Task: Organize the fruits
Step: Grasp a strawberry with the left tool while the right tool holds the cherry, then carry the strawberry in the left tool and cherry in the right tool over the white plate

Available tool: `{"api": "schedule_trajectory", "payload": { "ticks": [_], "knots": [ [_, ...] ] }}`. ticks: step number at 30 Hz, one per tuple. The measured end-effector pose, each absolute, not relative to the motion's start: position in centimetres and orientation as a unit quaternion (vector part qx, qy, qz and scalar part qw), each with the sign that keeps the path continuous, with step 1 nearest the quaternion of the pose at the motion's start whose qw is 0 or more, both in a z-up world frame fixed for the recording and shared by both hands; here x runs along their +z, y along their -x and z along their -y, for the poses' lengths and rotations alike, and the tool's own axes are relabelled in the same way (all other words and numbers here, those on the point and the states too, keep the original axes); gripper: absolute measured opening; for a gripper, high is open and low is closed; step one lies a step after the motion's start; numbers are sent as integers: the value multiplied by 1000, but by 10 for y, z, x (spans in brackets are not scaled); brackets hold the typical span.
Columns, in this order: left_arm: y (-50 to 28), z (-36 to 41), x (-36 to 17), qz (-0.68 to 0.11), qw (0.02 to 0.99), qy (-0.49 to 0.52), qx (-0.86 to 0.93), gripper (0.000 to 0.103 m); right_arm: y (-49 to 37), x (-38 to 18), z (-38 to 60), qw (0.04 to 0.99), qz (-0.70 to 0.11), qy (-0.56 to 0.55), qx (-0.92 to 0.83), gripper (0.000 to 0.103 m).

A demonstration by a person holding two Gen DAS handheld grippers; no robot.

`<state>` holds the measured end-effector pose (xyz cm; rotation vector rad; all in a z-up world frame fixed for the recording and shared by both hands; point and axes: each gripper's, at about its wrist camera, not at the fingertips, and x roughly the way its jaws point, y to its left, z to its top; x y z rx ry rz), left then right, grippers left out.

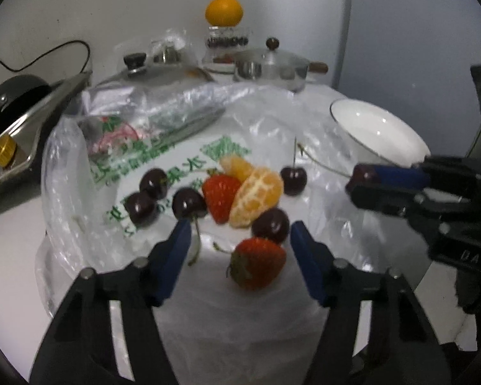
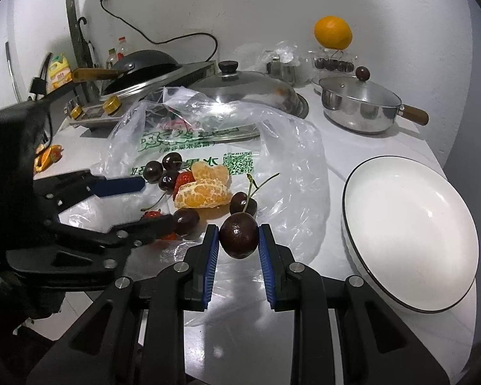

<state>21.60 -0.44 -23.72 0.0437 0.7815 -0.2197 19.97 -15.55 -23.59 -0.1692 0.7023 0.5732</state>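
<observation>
Fruits sit loose on a flattened plastic bag [image 1: 138,256] spread over the white tabletop [image 1: 12,240].

Left wrist view: left gripper [image 1: 237,234] hangs over the near strawberry [image 1: 258,263], fingers [image 1: 173,256] spread either side of it, not touching, so released, nothing held. My read: it's lining up a grab on that strawberry. Just beyond it lie a cherry [image 1: 270,224], peeled orange segments [image 1: 256,194], a second strawberry [image 1: 219,197] and more cherries in a tight cluster. White bowl [image 1: 378,131] stands at right, empty as far as shown. Right gripper [image 1: 362,183] comes in from the right edge with something dark at its tip; too blurred here to name. Far fingertips of the left gripper are soft with blur.

Right wrist view: right gripper [image 2: 239,240] is clenched on a dark cherry [image 2: 239,239], pads pressing both sides, lifted clear of the bag. Bowl [image 2: 410,234] is just to its right, so I'd guess the cherry goes there next. Left gripper [image 2: 157,202] reaches in from the left; its lower finger covers most of the near strawberry, only red slivers show. Whole orange [image 2: 333,32] sits up on a glass jar at the back, well apart from the pile. Orange bits at far left are half hidden behind the gripper body; can't tell what they are.
</observation>
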Motion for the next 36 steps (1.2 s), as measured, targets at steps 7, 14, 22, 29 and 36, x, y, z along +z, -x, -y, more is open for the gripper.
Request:
{"api": "schedule_trajectory", "payload": {
  "ticks": [7, 14, 22, 29, 36],
  "knots": [
    [-211, 8, -245, -389, 912, -33, -127, 59, -201, -238, 152, 893, -343, 86, 276, 27],
    [-203, 15, -250, -397, 904, -52, -150, 47, -202, -241, 149, 892, -347, 89, 274, 27],
    [-204, 11, -250, -399, 904, -45, -146, 40, -202, -241, 149, 893, -347, 91, 272, 27],
    [-201, 11, -247, -398, 906, -38, -143, 39, -202, -238, 148, 895, -342, 92, 272, 27],
    [-196, 11, -234, -385, 912, -35, -139, 39, -199, -230, 150, 898, -332, 94, 272, 27]
  ]
}}
